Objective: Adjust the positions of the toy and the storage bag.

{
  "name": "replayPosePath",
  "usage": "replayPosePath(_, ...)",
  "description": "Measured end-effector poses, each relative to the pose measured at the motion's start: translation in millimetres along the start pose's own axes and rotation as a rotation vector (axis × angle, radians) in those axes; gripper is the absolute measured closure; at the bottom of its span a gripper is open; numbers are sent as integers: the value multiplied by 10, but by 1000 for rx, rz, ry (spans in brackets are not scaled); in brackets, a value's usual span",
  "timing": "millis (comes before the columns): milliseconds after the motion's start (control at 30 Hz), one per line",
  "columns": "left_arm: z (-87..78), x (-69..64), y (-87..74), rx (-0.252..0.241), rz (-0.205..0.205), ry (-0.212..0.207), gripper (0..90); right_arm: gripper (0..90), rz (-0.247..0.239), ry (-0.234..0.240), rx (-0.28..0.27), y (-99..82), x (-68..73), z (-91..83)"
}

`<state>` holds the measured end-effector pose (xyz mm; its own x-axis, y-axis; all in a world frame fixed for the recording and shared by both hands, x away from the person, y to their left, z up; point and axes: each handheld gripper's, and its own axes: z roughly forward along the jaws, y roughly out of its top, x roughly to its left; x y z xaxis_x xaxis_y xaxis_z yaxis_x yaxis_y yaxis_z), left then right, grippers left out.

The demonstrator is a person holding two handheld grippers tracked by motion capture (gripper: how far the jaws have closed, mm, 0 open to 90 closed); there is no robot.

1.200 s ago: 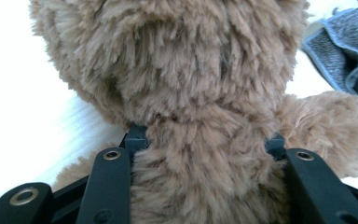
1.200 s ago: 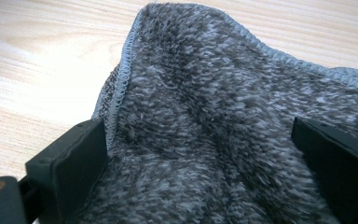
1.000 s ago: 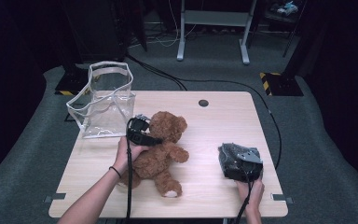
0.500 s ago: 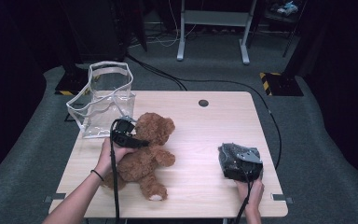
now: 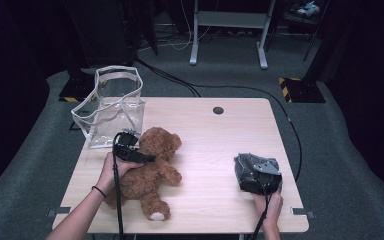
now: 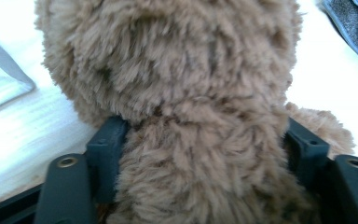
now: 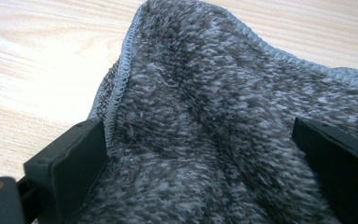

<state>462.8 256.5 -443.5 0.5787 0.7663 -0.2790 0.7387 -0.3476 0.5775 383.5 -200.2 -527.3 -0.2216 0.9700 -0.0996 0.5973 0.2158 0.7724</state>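
Between my left gripper's (image 6: 200, 154) jaws sits the teddy bear (image 6: 186, 93), its neck filling the gap; the jaws have just been opening, and whether the pads press the fur I cannot tell. Beyond its head lies the clear bag (image 5: 112, 102). My right gripper (image 7: 205, 154) stands wide over the grey cloth (image 7: 223, 107).

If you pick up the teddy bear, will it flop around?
Probably yes. The teddy bear looks soft and stuffed, so its splayed limbs would likely dangle. Its thick fur bulges between the left gripper jaws, so it should squash, not slip.
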Motion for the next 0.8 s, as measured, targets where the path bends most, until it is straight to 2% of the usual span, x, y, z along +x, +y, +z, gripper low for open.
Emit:
replayPosePath(267,-217,-56,135,-71,13,39,257,40,7,1,-1,-1,-4,-1)
replayPosePath(300,-253,-52,159,-79,26,47,245,40,6,1,-1,-1,-4,-1)
replayPosePath(533,-485,-22,300,-170,0,89,185,39,1,-1,1,0,0,2)
replayPosePath(700,-615,18,414,-202,7,134,179,39,-4,-1,2,0,0,3)
replayPosePath(733,-626,17,434,-217,-8,144,174,39,-4,-3,2,1,0,4)
replayPosePath(800,-661,42,474,-217,6,157,173,39,-2,-1,2,1,1,4)
